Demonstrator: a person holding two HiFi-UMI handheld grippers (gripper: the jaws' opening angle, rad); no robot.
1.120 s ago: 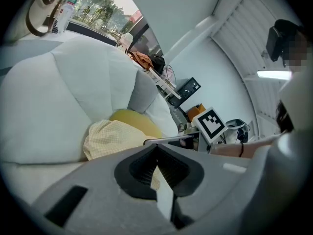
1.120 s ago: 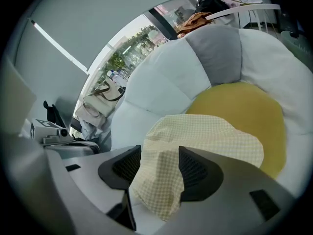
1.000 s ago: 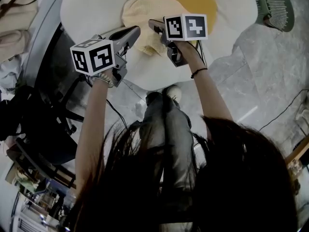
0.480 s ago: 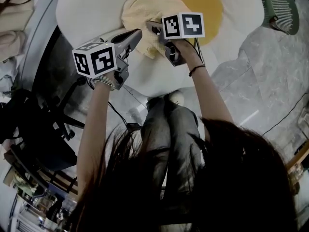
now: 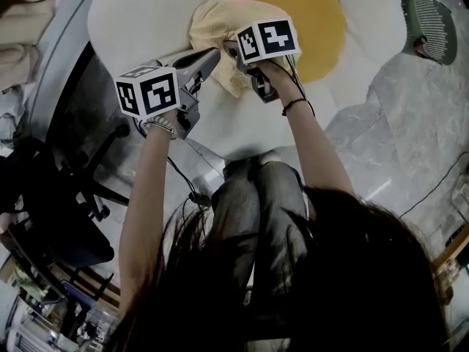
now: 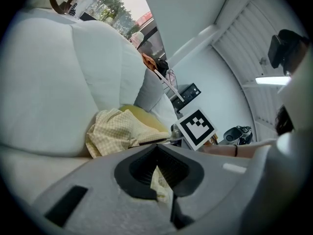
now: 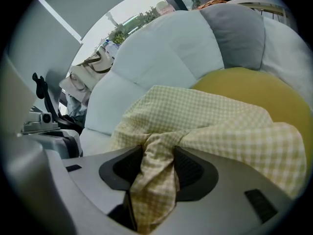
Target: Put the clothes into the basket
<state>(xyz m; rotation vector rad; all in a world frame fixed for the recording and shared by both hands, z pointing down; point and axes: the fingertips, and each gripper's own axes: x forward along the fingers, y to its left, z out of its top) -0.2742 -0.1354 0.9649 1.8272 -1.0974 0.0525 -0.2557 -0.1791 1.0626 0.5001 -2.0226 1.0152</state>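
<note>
The pale yellow checked garment (image 5: 220, 17) lies crumpled on a large white cushion (image 5: 139, 20), partly over its yellow centre (image 5: 311, 13). Both tools are on it at its near edge. The right tool (image 5: 233, 50) is clamped on a thick bunched fold, which runs down between the jaws in the right gripper view (image 7: 155, 180) while the rest of the cloth (image 7: 210, 121) spreads out beyond. The left tool (image 5: 212, 53) sits just beside it. In the left gripper view its jaws (image 6: 159, 173) are drawn in on only a thin sliver of the same fabric, with most of the garment (image 6: 115, 129) lying ahead, outside the grip.

The step in hand looks like the lift off the cushion. The right hold seems secure. The left one is slight and could slip once the cloth takes weight, so it makes sense to let the right tool carry the load and use the left only to gather the trailing part. Raising both tools together, close to each other, should stop the fabric stretching between the 2 grips or dragging over the cushion.

A green slatted object (image 5: 431, 20) on the floor, well to the right of the cushion, is probably the basket, though only part of it shows. The garment needs carrying over that way, high enough for its hanging end to clear the rim.
</note>
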